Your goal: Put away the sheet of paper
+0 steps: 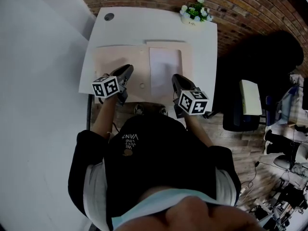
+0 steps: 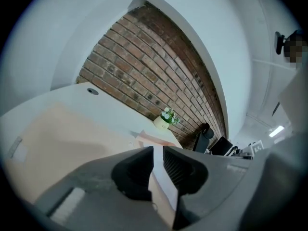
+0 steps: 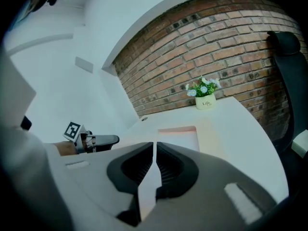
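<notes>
In the head view, a white rectangular desk (image 1: 144,25) is seen set against a red brick wall (image 1: 231,6), and an open pale-pink card folder (image 1: 118,57) is laid flat across its middle. The white sheet of paper (image 1: 165,69) is found lying flat on the folder's right half, with its near edge close to the desk's front edge. The left gripper (image 1: 128,70) is held over the folder's left half, just beside the sheet. In the left gripper view its jaws are shown apart by a narrow gap, with nothing clamped; only the desk and sheet beyond are seen through the slot. The right gripper (image 1: 176,77) is held over the sheet's near right corner. In the right gripper view its jaws are shown pressed together down to a hairline slit, with nothing gripped. A small white pot of green-and-white flowers (image 1: 194,14) is placed at the far right corner, and a round grey cable hole (image 1: 109,17) is seen at the far left.
</notes>
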The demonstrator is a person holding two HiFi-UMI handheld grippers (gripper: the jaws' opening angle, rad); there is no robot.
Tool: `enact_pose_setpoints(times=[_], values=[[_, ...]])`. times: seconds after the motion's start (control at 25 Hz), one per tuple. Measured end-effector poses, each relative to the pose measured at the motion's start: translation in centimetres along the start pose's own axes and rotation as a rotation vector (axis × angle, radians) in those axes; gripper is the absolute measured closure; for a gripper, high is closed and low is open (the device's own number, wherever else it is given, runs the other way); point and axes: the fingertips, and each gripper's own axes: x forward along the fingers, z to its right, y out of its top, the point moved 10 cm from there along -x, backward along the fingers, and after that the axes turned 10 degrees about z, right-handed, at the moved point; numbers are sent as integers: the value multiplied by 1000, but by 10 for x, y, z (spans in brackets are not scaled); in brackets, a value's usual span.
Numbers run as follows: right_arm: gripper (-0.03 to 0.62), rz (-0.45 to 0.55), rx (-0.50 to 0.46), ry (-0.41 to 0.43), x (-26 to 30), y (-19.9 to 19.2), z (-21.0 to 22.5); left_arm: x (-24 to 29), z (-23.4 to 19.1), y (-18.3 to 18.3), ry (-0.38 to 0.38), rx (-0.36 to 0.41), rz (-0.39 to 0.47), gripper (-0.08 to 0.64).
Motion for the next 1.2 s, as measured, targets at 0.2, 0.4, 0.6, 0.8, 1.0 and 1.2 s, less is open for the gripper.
enact_pose_setpoints(times=[0.2,0.4,0.6,0.8,1.0,1.2], values=[[592,2,-21,17,-2,1,-3,-16,6,1,32,26,61,540],[594,-1,-37,39,0,1,-6,-33,10,2,58,43,114,558],[594,3,-51,67,4,2,-12,-48,15,3,77,55,158,558],[594,12,-73,98,8,5,-19,-64,19,3,100,54,209,558],[594,41,-85,139,15,8,-29,-79,21,6,130,82,256,558],[594,55,-93,170,21,12,-37,-89,26,9,149,120,284,558]])
